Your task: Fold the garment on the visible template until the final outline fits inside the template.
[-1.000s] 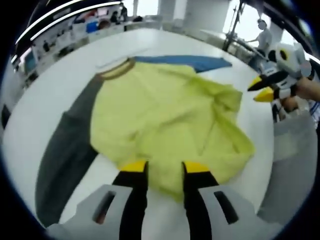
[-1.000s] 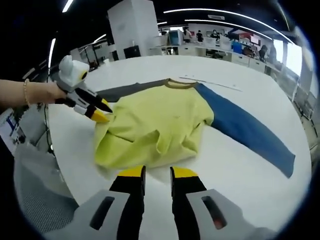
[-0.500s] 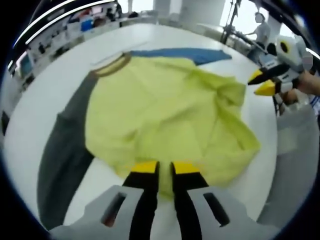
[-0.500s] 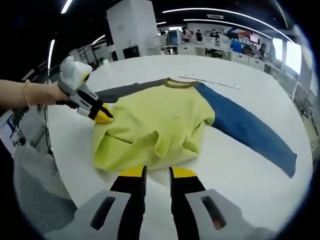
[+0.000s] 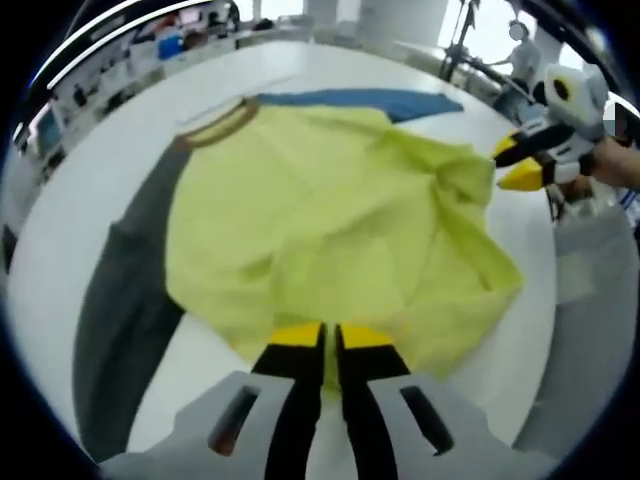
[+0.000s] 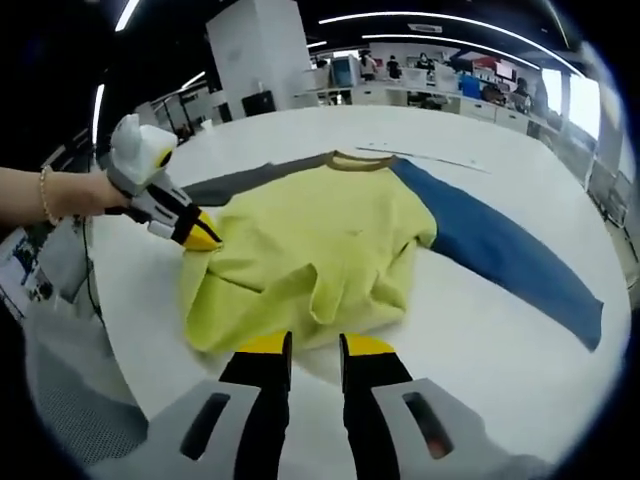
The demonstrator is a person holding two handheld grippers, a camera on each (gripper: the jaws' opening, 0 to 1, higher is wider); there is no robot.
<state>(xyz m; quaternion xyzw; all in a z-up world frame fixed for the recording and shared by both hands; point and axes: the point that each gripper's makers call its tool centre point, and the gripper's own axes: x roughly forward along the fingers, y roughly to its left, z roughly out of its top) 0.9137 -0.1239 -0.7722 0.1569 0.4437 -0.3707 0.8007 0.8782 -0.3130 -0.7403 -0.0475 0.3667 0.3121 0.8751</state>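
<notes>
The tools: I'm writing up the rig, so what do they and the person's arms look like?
Each tool, left tool and right tool, has black jaws with yellow tips on a light grey body with dark slots. A white camera box rides on top. A thin beaded bracelet circles the wrist; no sleeve shows.

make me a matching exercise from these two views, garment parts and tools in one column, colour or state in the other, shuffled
Column 1:
1. sleeve on the right gripper view's right side
2. sleeve on the left gripper view's left side
3. collar
4. left tool
5. right tool

Column 2:
a. grey
b. shut on the yellow hem
c. blue
d. open, above the table
e. olive-brown

Pairs: 1-c, 2-a, 3-e, 4-b, 5-d
</notes>
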